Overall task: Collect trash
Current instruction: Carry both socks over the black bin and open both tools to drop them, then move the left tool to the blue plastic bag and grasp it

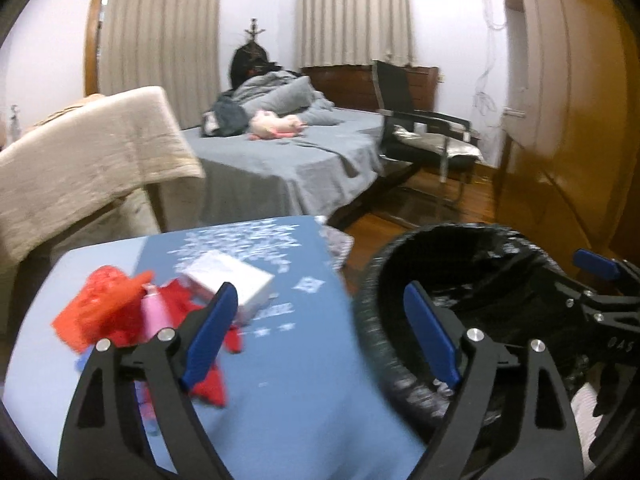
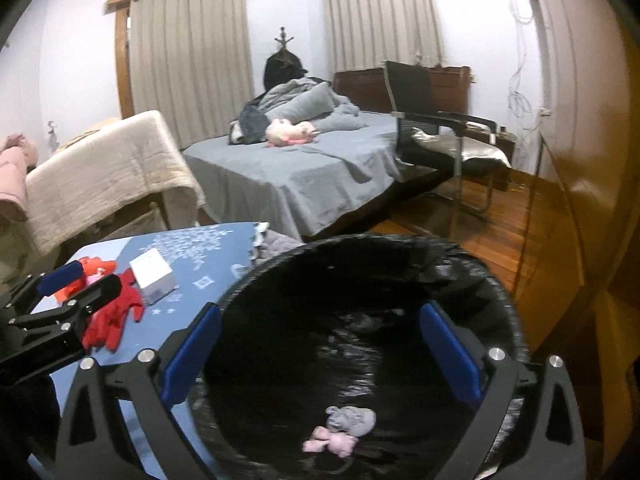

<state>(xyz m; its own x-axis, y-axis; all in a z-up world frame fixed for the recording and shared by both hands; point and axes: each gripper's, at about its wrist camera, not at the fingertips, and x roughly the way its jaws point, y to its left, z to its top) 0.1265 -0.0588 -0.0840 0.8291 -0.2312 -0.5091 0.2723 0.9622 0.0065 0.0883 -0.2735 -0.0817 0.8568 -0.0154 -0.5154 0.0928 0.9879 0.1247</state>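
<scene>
A black lined trash bin (image 2: 360, 280) stands beside a blue-clothed table (image 1: 288, 380). Grey and pink scraps (image 2: 344, 428) lie on its bottom. My right gripper (image 2: 320, 352) is open and empty above the bin mouth. My left gripper (image 1: 316, 332) is open and empty over the table edge, between the trash and the bin (image 1: 460, 264). On the table lie red plastic wrappers (image 1: 100, 304), a pink tube (image 1: 154, 312) and a white box (image 1: 236, 280). They also show in the right wrist view: wrappers (image 2: 116, 312), box (image 2: 154, 274), left gripper (image 2: 80, 284).
A bed (image 2: 304, 160) with grey sheets and a pink plush toy (image 2: 290, 132) lies behind the table. A black chair (image 2: 440, 136) stands by the bed. A beige blanket (image 1: 80, 160) hangs at the left. A wooden wardrobe (image 1: 560, 120) lines the right.
</scene>
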